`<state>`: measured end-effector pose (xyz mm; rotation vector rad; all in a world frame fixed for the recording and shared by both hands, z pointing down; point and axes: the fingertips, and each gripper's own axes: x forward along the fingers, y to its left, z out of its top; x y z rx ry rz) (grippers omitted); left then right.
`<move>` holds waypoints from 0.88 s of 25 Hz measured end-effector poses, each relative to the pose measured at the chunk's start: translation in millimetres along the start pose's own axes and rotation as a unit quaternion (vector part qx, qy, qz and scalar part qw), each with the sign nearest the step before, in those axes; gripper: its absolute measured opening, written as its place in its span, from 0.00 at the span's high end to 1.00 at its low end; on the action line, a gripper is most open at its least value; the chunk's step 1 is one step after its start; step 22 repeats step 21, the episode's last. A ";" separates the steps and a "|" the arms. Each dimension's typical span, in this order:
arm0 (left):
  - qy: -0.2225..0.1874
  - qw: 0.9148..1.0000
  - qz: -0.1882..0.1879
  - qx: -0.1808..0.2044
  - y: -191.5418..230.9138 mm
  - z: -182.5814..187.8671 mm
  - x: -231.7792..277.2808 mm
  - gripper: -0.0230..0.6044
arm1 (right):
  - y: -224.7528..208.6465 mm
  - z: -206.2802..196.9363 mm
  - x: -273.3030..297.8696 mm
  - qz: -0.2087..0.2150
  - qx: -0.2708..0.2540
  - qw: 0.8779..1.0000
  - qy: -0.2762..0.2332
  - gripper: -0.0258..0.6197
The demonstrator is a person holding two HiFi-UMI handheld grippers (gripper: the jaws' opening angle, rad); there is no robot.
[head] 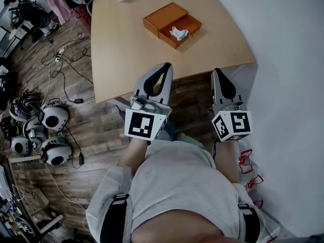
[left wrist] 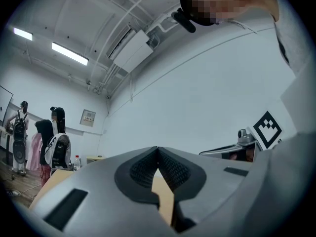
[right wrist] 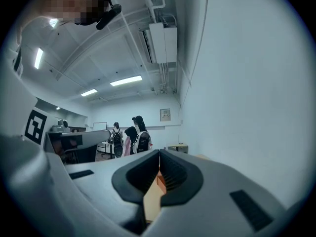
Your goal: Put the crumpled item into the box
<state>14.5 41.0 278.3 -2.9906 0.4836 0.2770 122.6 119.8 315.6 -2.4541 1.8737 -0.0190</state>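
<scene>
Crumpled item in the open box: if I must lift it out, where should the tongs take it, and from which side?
Probably from above, pinching the crumpled item at its bunched middle: the box walls ring it, blocking a sideways approach. The left tongs and right tongs are shut; open one first.

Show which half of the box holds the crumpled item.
The open right half of the orange-brown box: the crumpled white-and-blue item lies in it; the left half is flat-topped.
</scene>
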 end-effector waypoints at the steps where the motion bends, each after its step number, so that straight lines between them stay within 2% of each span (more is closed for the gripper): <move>1: 0.004 1.000 -0.001 0.003 -1.1 -0.9 -0.2 0.94 | -0.2 0.7 -0.7 0.001 0.000 1.000 -0.001 0.94; 22: -0.011 1.000 -0.006 0.000 -13.3 5.0 14.9 0.94 | -8.1 3.6 -2.1 0.012 -0.002 1.000 -0.009 0.94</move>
